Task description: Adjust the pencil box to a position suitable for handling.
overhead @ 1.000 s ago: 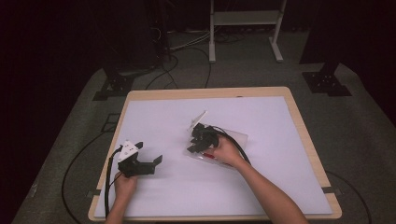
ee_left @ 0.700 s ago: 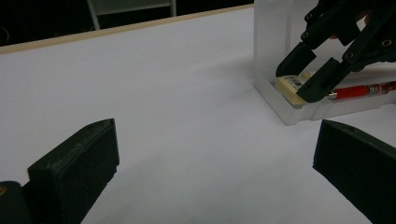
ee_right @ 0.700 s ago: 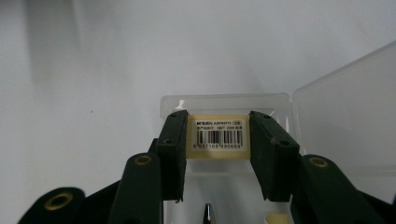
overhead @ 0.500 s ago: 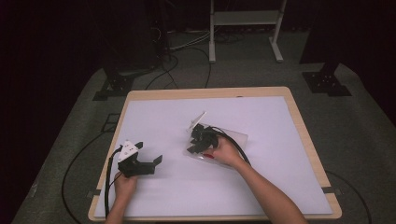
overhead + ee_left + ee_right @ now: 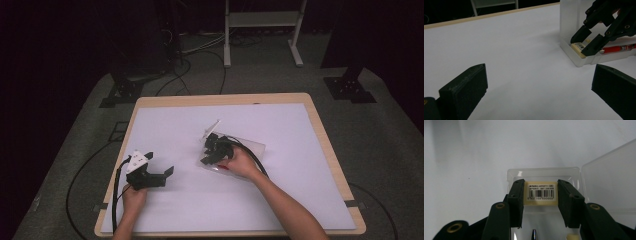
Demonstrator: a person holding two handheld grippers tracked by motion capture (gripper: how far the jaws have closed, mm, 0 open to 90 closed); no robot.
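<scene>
We see a white worktop [image 5: 280, 195] with a pale wooden edge, standing on grey carpet in a dark room with cables and a white stand behind it. Our right gripper [image 5: 540, 202] reaches into an open clear plastic case [image 5: 544, 173] and its fingers [image 5: 517, 195] clench a cream eraser [image 5: 541, 193] with a barcode label, a red pen [image 5: 621, 48] lying in the case just behind them. Our left gripper [image 5: 537, 87] rests well apart from the case, its fingers [image 5: 465, 86] spread wide with nothing but bare worktop between them.
</scene>
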